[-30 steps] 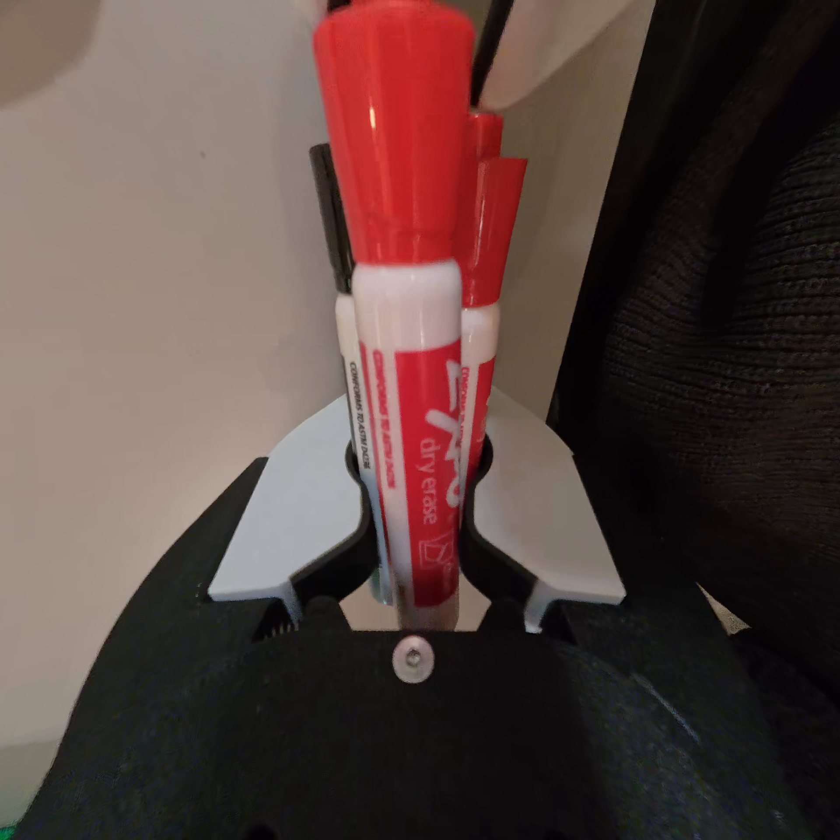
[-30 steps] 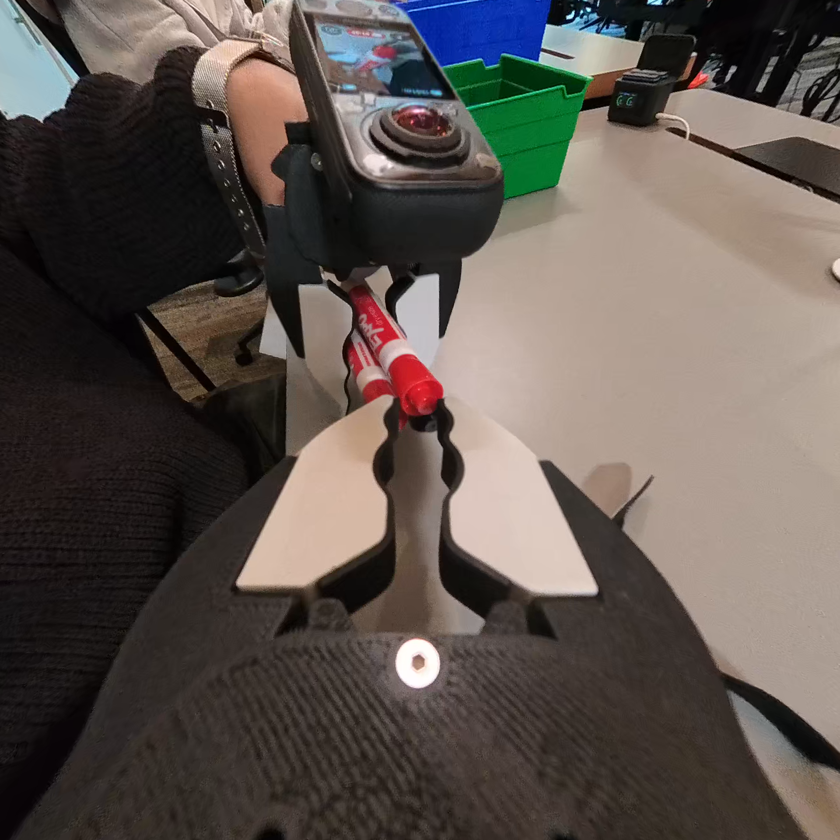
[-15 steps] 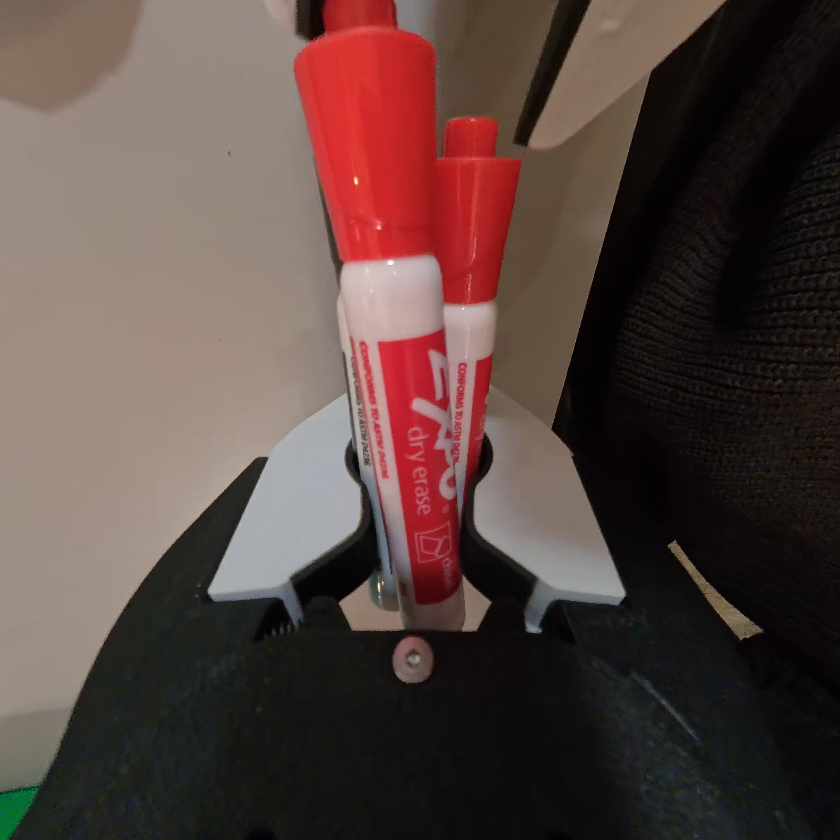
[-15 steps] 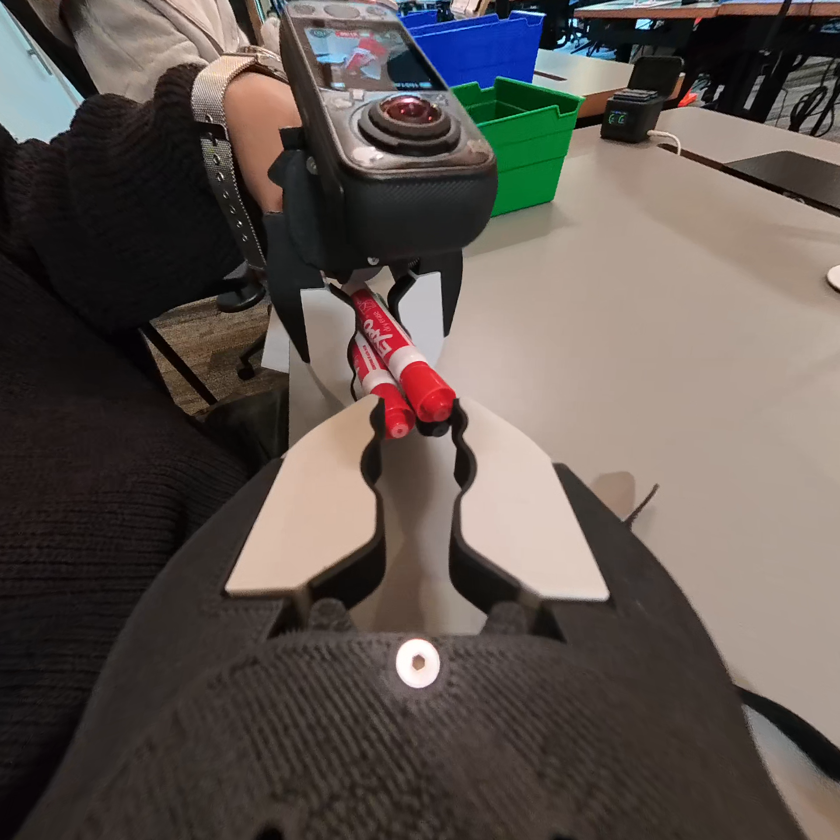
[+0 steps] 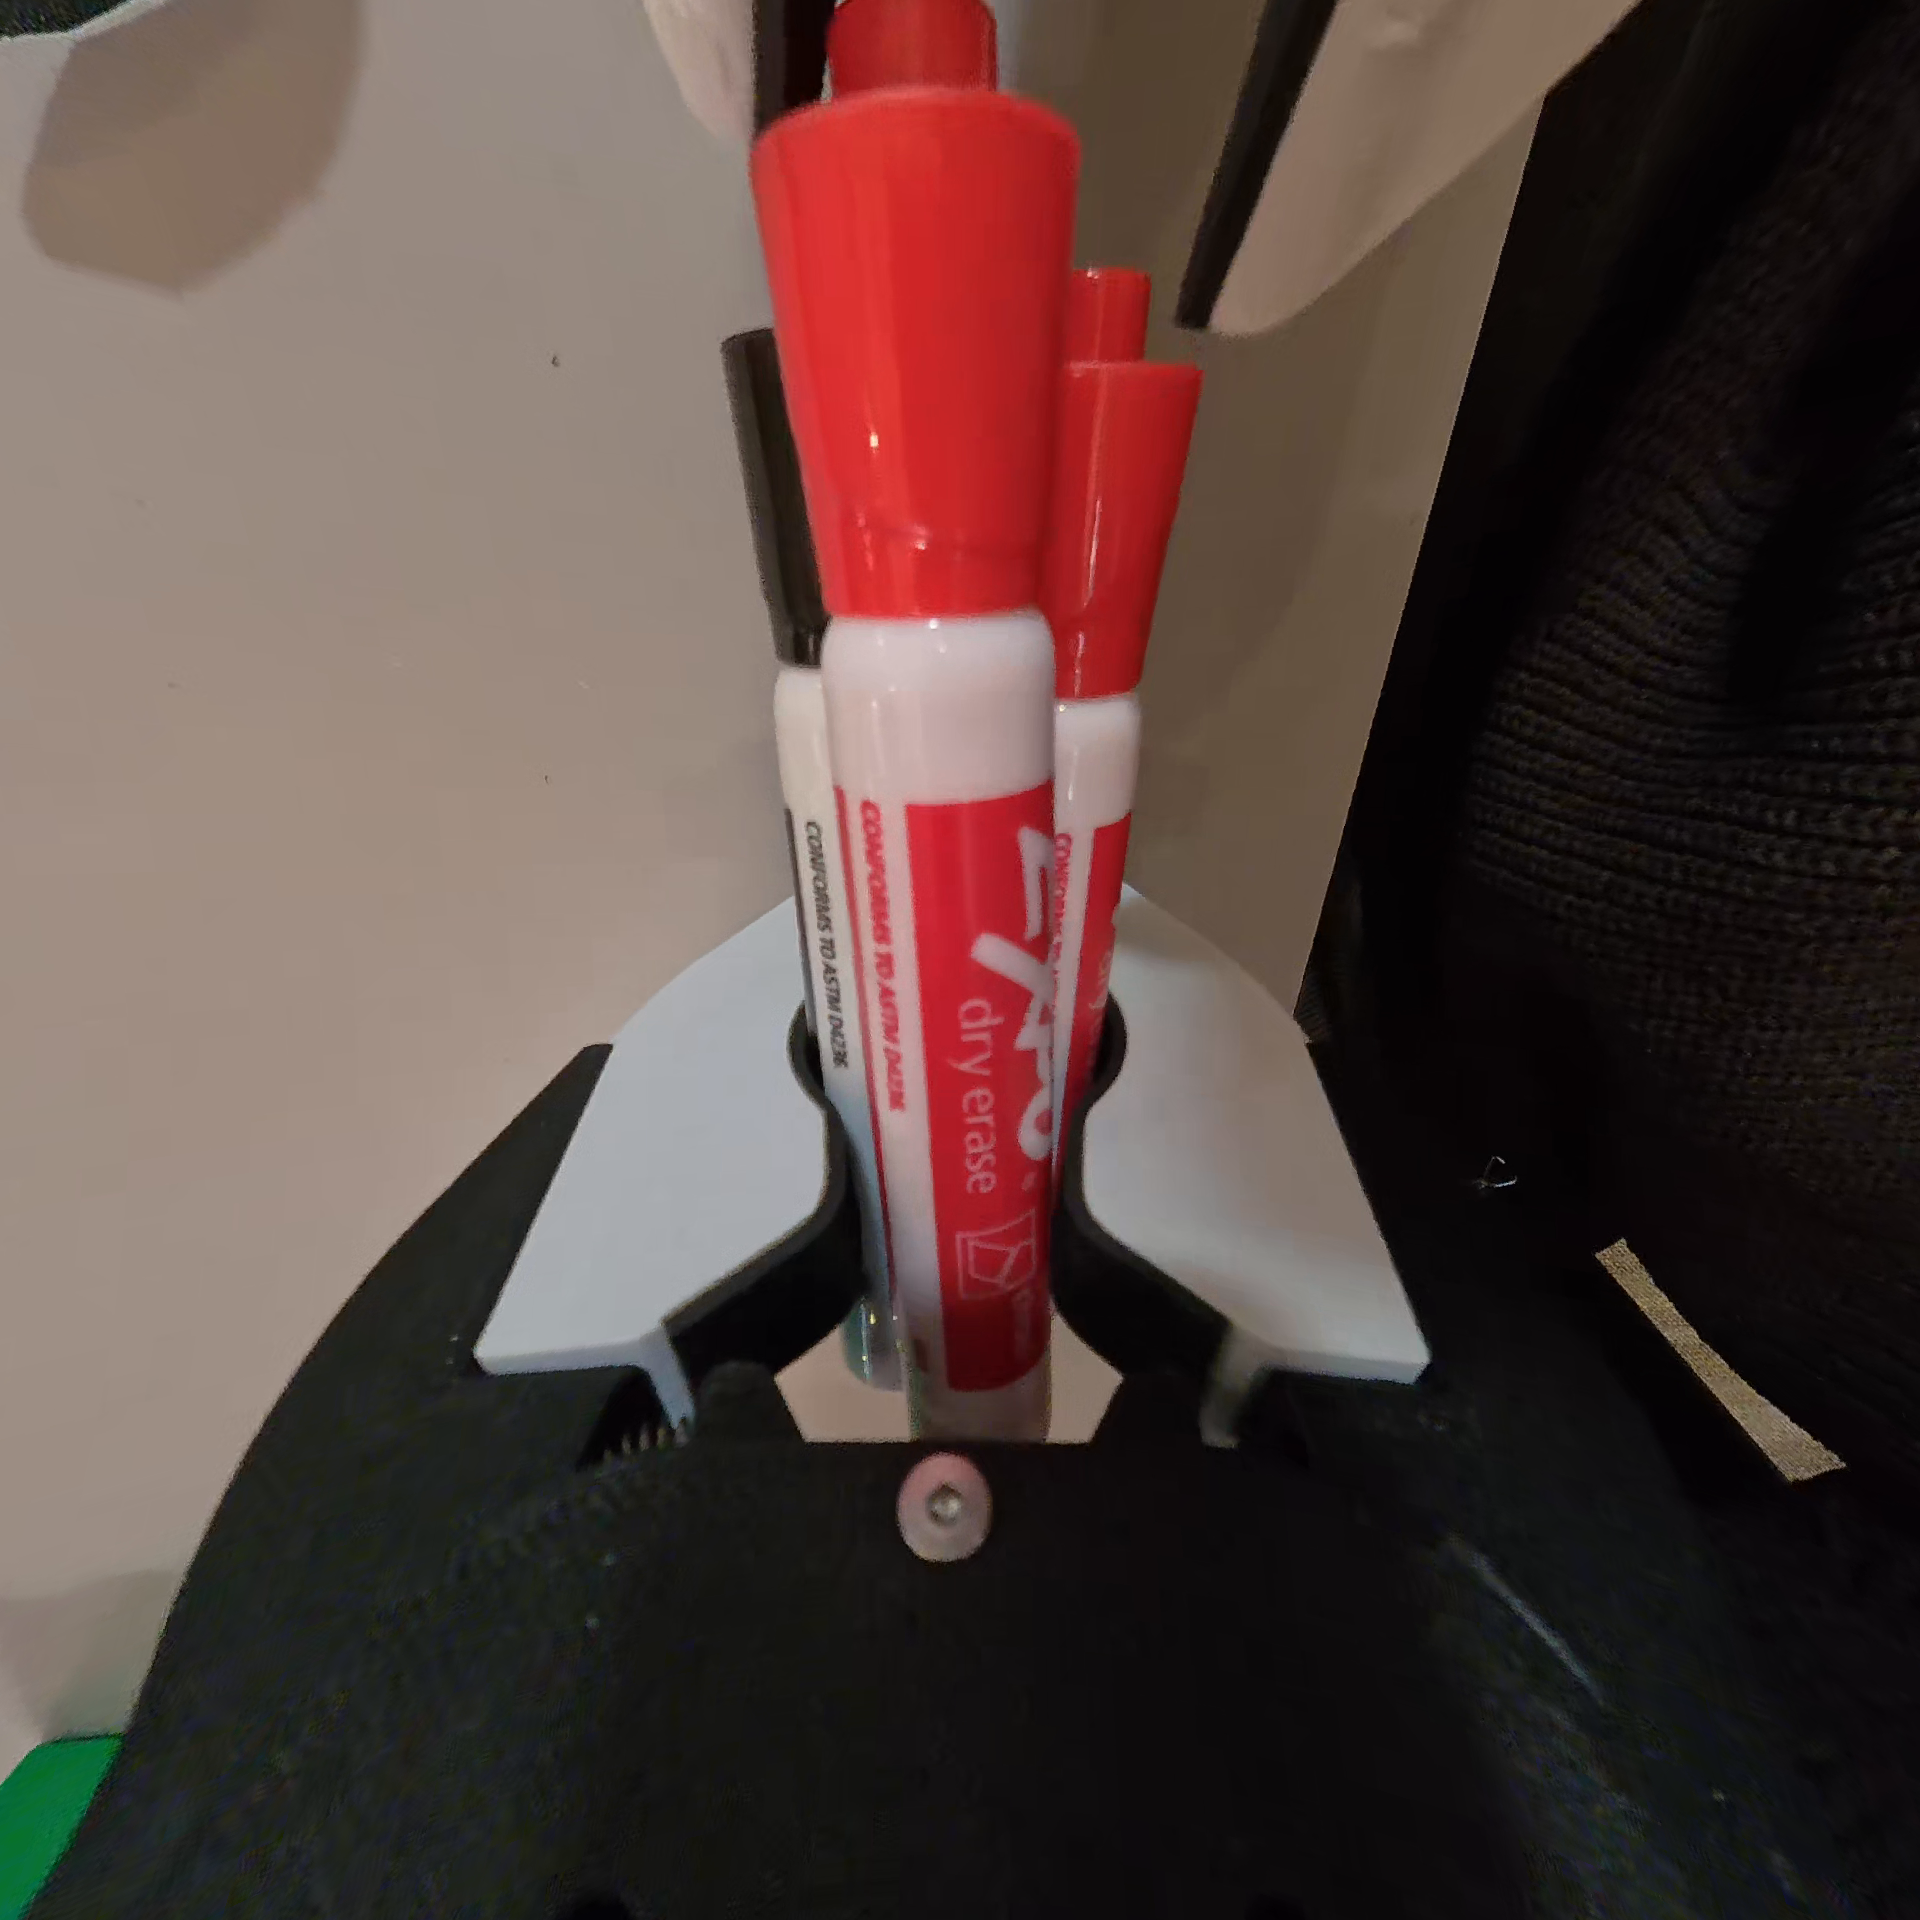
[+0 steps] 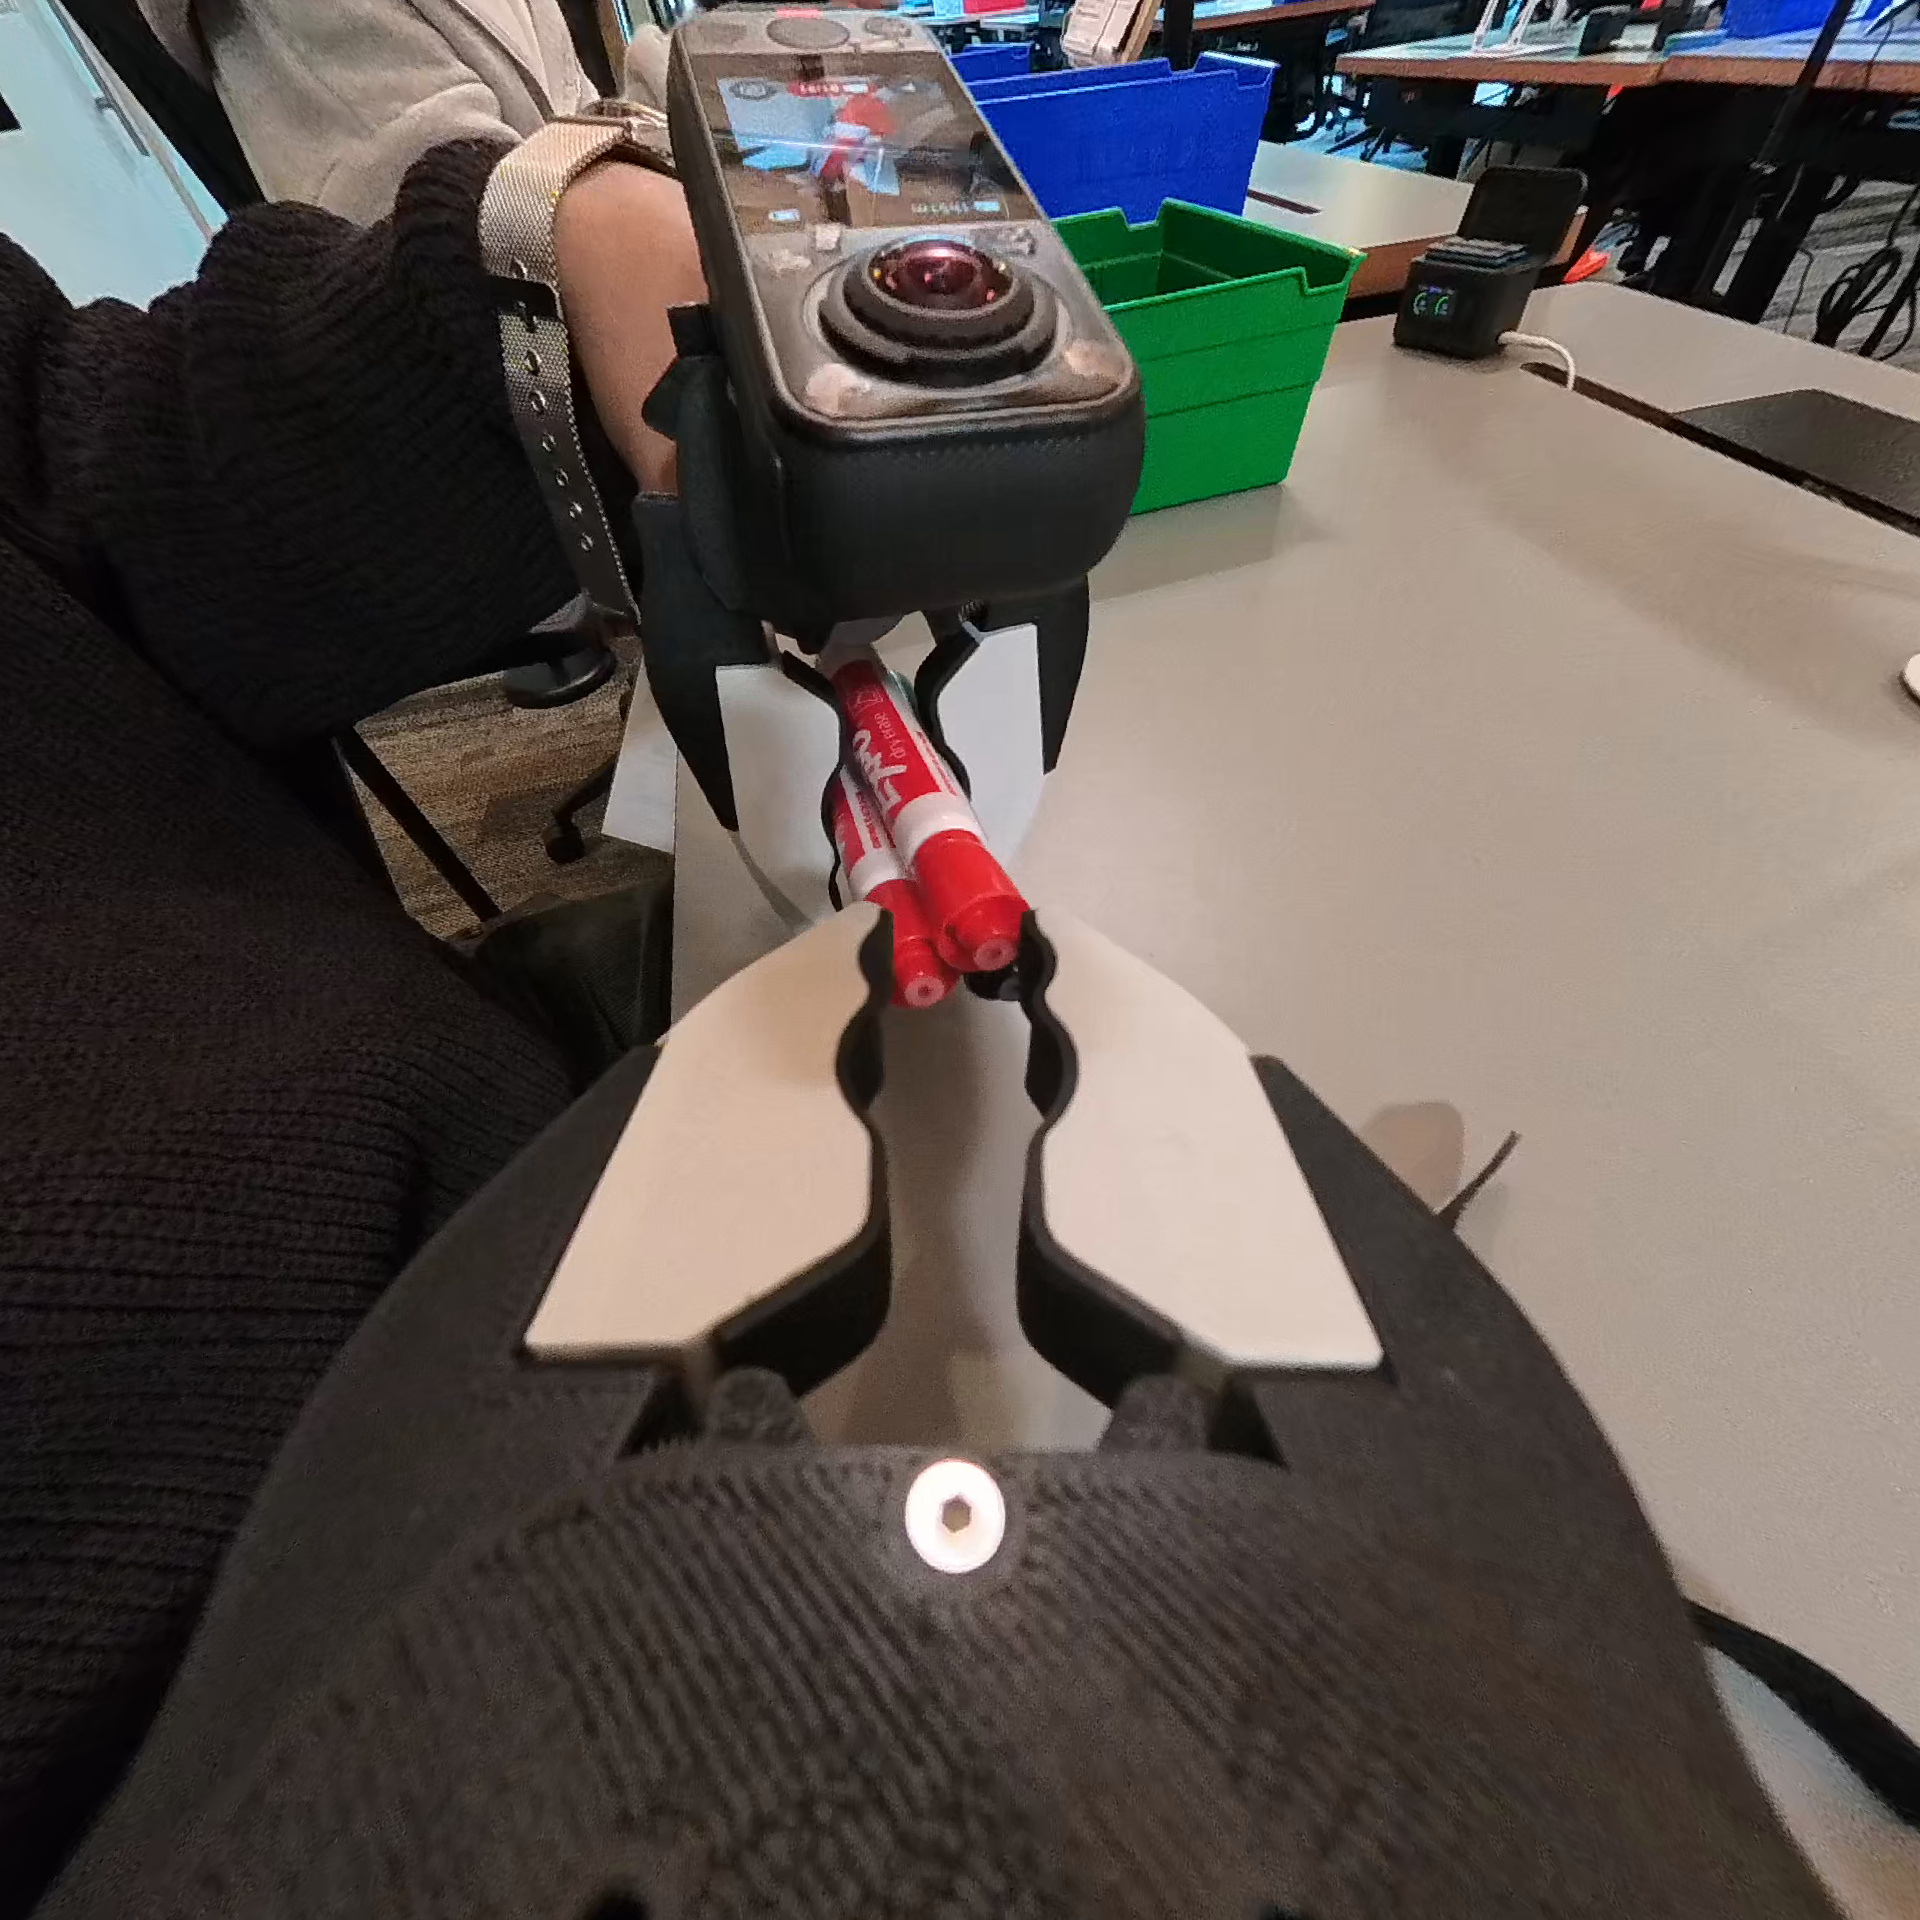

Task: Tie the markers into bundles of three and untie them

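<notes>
The markers [image 5: 940,790], two with red caps and one with a black cap [image 5: 767,499], sit in a tight bunch, and my left gripper [image 5: 956,1049] is squeezed on their white bodies. They point straight out along its fingers, caps toward my right gripper [image 6: 951,940]. That one has its jaws apart with nothing between them, and its tips sit on both sides of the cap ends. All this hangs just over the near edge of the grey table [image 6: 1455,831].

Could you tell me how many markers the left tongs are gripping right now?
3: a big red-capped marker in front, a second red-capped marker to its right, and a black-capped marker on its left. More could be hidden behind them.
</notes>
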### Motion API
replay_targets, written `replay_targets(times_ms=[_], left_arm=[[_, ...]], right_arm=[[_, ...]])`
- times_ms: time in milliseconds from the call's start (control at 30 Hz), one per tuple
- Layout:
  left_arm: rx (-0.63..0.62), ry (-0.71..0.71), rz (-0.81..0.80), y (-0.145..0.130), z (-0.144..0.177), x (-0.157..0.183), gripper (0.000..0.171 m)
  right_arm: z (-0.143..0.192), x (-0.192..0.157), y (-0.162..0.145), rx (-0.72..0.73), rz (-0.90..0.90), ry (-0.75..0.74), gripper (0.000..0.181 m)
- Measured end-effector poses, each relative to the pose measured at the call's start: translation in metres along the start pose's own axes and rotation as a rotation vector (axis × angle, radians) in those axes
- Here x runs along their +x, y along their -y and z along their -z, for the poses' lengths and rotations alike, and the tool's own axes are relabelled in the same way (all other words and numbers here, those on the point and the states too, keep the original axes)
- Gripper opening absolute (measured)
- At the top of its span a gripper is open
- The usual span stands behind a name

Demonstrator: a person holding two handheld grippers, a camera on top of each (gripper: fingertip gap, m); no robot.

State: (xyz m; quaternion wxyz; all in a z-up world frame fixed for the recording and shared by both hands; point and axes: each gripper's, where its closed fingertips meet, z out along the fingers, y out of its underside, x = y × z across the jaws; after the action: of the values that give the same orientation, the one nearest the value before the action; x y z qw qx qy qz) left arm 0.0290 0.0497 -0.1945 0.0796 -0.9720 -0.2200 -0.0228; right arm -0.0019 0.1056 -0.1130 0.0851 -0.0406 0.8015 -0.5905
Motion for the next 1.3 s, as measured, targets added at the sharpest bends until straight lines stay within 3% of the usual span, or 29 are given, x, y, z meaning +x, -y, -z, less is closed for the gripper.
replay_targets(times_ms=[333, 567, 700, 833, 967, 1067, 1200, 1300], left_arm=[[-0.003, -0.002, 0.000, 0.001, -0.001, 0.000, 0.043], [0.004, 0.004, 0.003, 0.000, 0.002, 0.000, 0.043], [-0.007, 0.015, 0.010, -0.003, 0.004, -0.002, 0.044], [0.003, 0.027, 0.038, -0.006, 0.008, -0.006, 0.044], [-0.002, 0.032, 0.059, -0.011, 0.011, -0.011, 0.044], [-0.011, 0.042, 0.068, -0.014, 0.013, -0.018, 0.044], [-0.009, 0.033, 0.075, -0.015, 0.014, -0.026, 0.044], [-0.020, 0.034, 0.076, -0.015, 0.014, -0.031, 0.044]], right_arm=[[-0.001, 0.004, -0.009, -0.048, 0.015, -0.025, 0.027], [0.006, 0.011, 0.006, 0.042, -0.030, -0.045, 0.033], [0.020, 0.036, 0.014, 0.094, -0.055, -0.175, 0.035], [0.052, 0.081, 0.015, 0.161, -0.220, -0.383, 0.039], [0.082, 0.107, -0.001, 0.124, -0.369, -0.576, 0.037], [0.083, 0.106, -0.020, 0.053, -0.480, -0.640, 0.036], [0.056, 0.085, -0.058, -0.162, -0.556, -0.631, 0.066], [0.063, 0.092, -0.075, -0.268, -0.493, -0.752, 0.072]])
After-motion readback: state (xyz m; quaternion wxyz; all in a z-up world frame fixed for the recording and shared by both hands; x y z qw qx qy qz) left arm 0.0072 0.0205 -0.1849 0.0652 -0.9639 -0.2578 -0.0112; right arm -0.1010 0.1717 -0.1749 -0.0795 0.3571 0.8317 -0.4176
